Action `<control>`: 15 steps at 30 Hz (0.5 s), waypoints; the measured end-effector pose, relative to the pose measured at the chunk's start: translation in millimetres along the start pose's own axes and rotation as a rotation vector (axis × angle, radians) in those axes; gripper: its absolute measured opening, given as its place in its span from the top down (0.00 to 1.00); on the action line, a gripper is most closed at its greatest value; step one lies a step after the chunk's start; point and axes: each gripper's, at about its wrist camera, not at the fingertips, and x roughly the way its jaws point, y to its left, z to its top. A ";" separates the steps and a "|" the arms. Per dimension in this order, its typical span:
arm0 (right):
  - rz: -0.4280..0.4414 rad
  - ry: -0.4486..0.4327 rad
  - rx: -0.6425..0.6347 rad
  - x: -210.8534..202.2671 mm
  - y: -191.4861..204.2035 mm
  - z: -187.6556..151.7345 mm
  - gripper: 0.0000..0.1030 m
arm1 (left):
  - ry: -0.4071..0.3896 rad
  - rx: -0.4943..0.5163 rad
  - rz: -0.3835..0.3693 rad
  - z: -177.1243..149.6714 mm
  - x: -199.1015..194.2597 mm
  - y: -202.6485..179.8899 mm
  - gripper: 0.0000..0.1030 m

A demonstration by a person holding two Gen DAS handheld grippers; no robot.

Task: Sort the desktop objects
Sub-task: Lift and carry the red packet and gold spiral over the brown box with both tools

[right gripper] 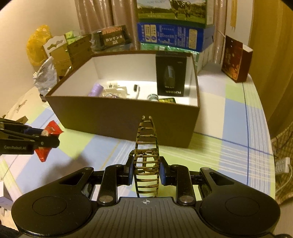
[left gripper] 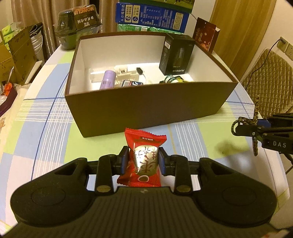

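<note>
My left gripper [left gripper: 143, 161] is shut on a red and silver snack packet [left gripper: 144, 155], held above the checked tablecloth just in front of the brown open box [left gripper: 146, 108]. My right gripper [right gripper: 146, 169] is shut on a camouflage-patterned hair claw clip [right gripper: 146, 155], also in front of the box [right gripper: 128, 120]. The right gripper with the clip shows at the right edge of the left wrist view [left gripper: 256, 131]. The left gripper with the packet shows at the left of the right wrist view [right gripper: 45, 139]. The box holds a black carton [left gripper: 175, 55], a purple cylinder [left gripper: 108, 79] and small items.
Stacked blue and green cartons [left gripper: 152, 16] stand behind the box. A dark red gift box [left gripper: 206, 36] stands at the back right. Dark bowls [left gripper: 78, 23] stand at the back left. Cardboard boxes [left gripper: 16, 51] lie beyond the table's left edge; a quilted chair [left gripper: 267, 76] is on the right.
</note>
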 end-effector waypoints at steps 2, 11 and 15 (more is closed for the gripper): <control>0.005 -0.005 -0.007 -0.3 2.2 2.9 0.76 | -0.008 0.003 -0.002 2.6 -1.9 -0.6 0.73; 0.026 -0.022 -0.021 -2.3 7.1 14.7 0.76 | -0.042 0.014 -0.013 13.6 -9.4 -3.3 0.73; 0.034 -0.035 -0.023 -4.1 8.0 22.7 0.76 | -0.055 0.013 -0.024 20.3 -12.0 -3.7 0.73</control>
